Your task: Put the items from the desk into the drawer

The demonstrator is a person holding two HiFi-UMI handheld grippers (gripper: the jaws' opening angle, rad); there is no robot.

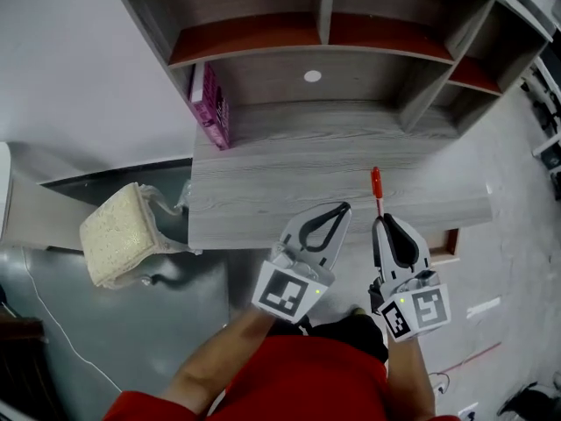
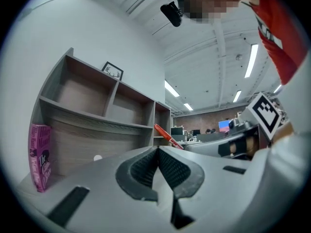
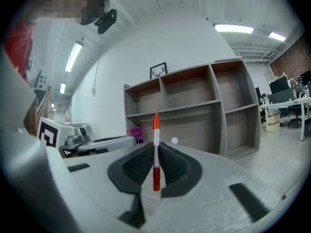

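Right gripper view: a red pen is pinched between the right gripper fingers, sticking out past the tips over the front of the surface. The left gripper is clenched on nothing. The pen is probably light, stiff and slick, so it's best gripped mid-barrel to avoid pivoting.

Before me lies a grey wood-grain tabletop, its near edge running left to right just ahead of me. A shelf unit of the same grey wood stands along its far side, split into compartments with reddish-brown boards. A pink book stands upright at the far left of the tabletop, against the unit's left wall. A small white disc shows on the unit's back panel, right of the book.
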